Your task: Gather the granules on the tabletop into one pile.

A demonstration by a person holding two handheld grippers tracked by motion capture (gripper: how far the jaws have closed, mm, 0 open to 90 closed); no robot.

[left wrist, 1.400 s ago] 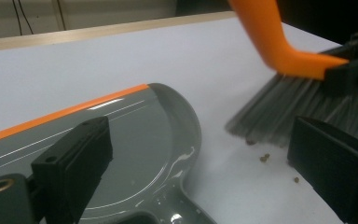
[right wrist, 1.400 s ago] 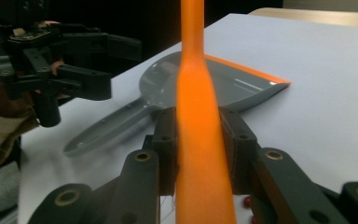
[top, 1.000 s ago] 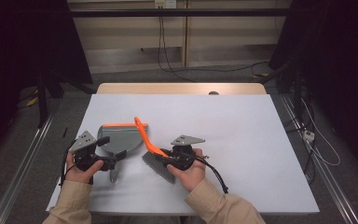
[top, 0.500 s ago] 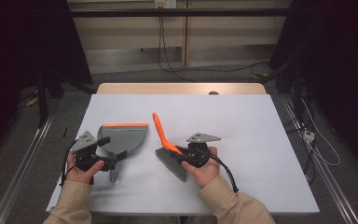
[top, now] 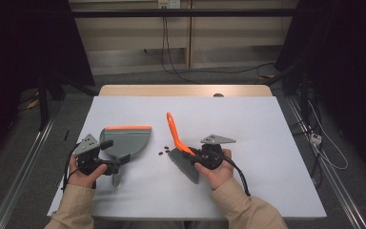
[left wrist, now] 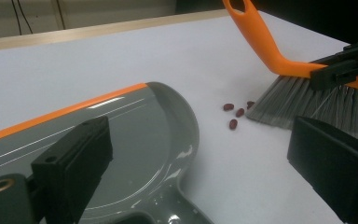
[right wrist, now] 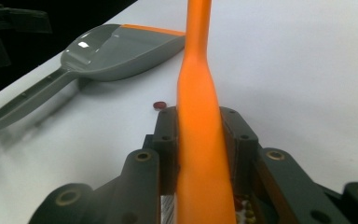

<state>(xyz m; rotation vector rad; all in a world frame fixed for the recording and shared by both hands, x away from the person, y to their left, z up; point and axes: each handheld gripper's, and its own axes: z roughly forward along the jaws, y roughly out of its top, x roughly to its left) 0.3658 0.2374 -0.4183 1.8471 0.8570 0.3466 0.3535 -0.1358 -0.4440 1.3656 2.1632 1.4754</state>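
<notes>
Left gripper [top: 106,164], held in the person's left hand [top: 83,174], sits at the near left end of a grey dustpan [top: 126,141]. In the left gripper view its two black jaws stand wide apart, with the dustpan's scoop and the root of its handle showing between them; whether either jaw touches the dustpan cannot be told. The dustpan lies flat on a white table [top: 267,124], and its orange lip [top: 127,128] runs along the edge farthest from the person. Its grey handle points back toward the person, beside the left gripper.

Just right of the dustpan, a few small dark red beans [top: 163,151] lie loose on the table, apart from the scoop. The grey bristles [top: 185,163] of a hand brush [top: 180,145] rest on the table right beside the beans, on the side away from the dustpan. The brush's orange handle [top: 174,131] rises from the bristles and slopes away from the person, ending in a hanging loop.

Farther right of the dustpan, the right gripper [top: 201,155] is clamped on the orange handle close above the bristles, its jaws pressed against both sides of it in the right gripper view. The person's right hand [top: 215,171] holds that gripper, and beige sleeves [top: 248,210] cover both forearms.
</notes>
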